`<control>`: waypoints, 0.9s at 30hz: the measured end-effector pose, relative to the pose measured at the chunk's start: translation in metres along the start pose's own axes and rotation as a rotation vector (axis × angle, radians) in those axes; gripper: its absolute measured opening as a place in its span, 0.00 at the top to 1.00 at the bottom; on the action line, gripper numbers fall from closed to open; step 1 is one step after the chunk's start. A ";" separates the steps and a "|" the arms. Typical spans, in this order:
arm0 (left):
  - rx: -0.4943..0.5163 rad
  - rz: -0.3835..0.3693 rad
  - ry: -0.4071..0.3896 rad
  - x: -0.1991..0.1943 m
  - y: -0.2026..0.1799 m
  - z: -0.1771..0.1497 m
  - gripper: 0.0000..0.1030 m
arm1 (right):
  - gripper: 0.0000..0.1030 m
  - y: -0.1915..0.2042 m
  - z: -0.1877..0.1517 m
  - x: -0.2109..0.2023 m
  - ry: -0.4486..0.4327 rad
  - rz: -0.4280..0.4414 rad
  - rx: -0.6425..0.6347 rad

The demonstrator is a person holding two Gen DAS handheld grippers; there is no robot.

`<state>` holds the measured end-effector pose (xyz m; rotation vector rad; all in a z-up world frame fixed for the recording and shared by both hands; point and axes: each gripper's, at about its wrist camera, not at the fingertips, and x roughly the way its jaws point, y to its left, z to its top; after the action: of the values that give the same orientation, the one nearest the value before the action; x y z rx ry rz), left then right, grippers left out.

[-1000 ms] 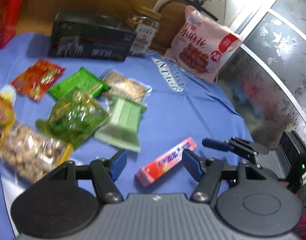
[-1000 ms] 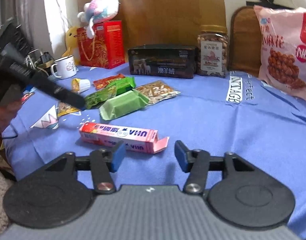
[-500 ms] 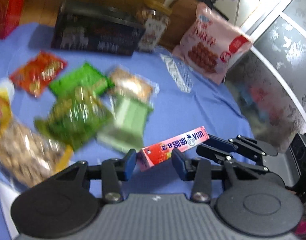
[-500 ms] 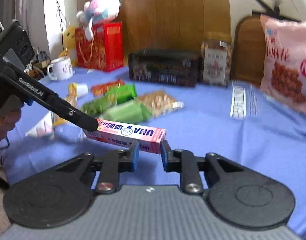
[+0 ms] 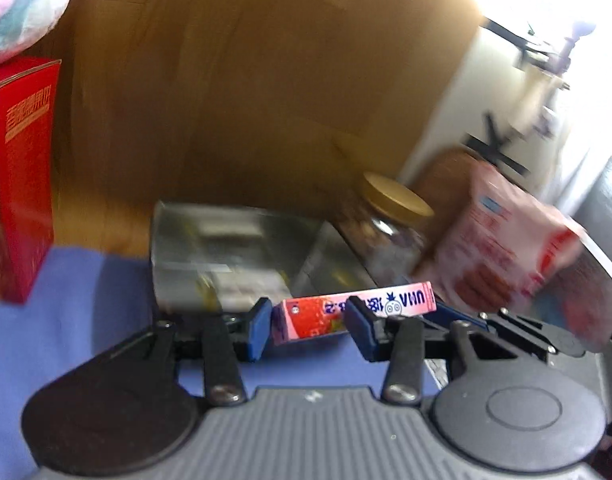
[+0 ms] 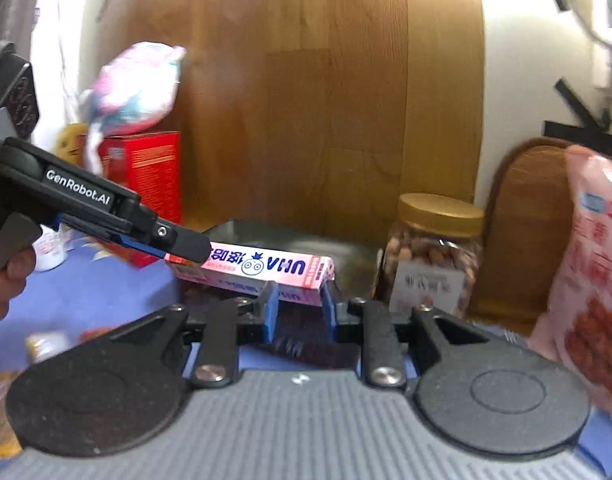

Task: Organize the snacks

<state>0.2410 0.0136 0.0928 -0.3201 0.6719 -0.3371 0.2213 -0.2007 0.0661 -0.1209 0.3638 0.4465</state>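
A long pink UHA candy box [image 5: 354,312] [image 6: 258,268] is held level in the air between both grippers. My left gripper [image 5: 308,326] is shut on its strawberry-printed end. My right gripper [image 6: 296,306] is shut on its other end. The left gripper also shows in the right wrist view [image 6: 186,246], clamped on the box's left end. The right gripper's fingers [image 5: 458,316] show behind the box in the left wrist view. The box hangs in front of a dark gift box [image 5: 234,256] [image 6: 290,236] at the back of the blue cloth [image 5: 66,320].
A nut jar with a gold lid [image 6: 434,260] [image 5: 390,232] stands right of the dark box. A big pink snack bag [image 6: 594,280] [image 5: 502,248] leans at the far right. A red carton [image 5: 18,176] [image 6: 146,184] with a plush toy [image 6: 134,84] stands left. A wooden panel rises behind.
Both grippers have lifted the pink box off the cloth and carried it toward the back, in front of the dark gift box. The small snack packets have dropped out of view.
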 end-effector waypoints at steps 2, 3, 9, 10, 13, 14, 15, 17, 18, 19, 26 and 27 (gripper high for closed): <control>-0.013 0.022 -0.009 0.020 0.009 0.008 0.57 | 0.70 -0.007 0.004 0.024 0.023 -0.001 0.016; -0.025 0.030 -0.006 0.027 0.013 0.009 0.51 | 0.69 -0.008 0.005 0.031 0.038 0.004 0.027; -0.083 0.014 0.001 0.033 0.030 -0.002 0.46 | 0.68 -0.033 -0.012 0.021 0.083 0.052 0.162; -0.080 -0.009 -0.009 0.022 0.030 -0.006 0.46 | 0.68 -0.043 -0.020 0.007 0.087 0.088 0.230; -0.070 -0.084 0.002 -0.006 0.018 -0.026 0.45 | 0.68 -0.068 -0.052 -0.027 0.170 0.167 0.422; -0.067 -0.117 0.027 -0.010 0.014 -0.036 0.45 | 0.68 -0.075 -0.066 -0.038 0.199 0.182 0.478; -0.063 -0.140 0.048 -0.009 0.011 -0.041 0.45 | 0.68 -0.081 -0.080 -0.049 0.228 0.189 0.537; -0.054 -0.166 0.110 -0.003 0.002 -0.062 0.45 | 0.68 -0.091 -0.106 -0.063 0.274 0.208 0.660; -0.051 -0.163 0.139 0.003 -0.001 -0.070 0.45 | 0.68 -0.094 -0.117 -0.066 0.291 0.226 0.724; -0.048 -0.152 0.159 0.010 -0.002 -0.076 0.45 | 0.68 -0.097 -0.127 -0.066 0.305 0.249 0.784; -0.104 -0.116 0.231 0.039 0.003 -0.097 0.46 | 0.71 -0.078 -0.129 -0.049 0.280 0.307 0.848; -0.104 -0.112 0.231 0.039 0.002 -0.098 0.46 | 0.72 -0.072 -0.124 -0.043 0.281 0.311 0.824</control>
<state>0.2062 -0.0180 -0.0013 -0.4226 0.9021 -0.4511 0.1779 -0.3059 -0.0313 0.6891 0.8221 0.5556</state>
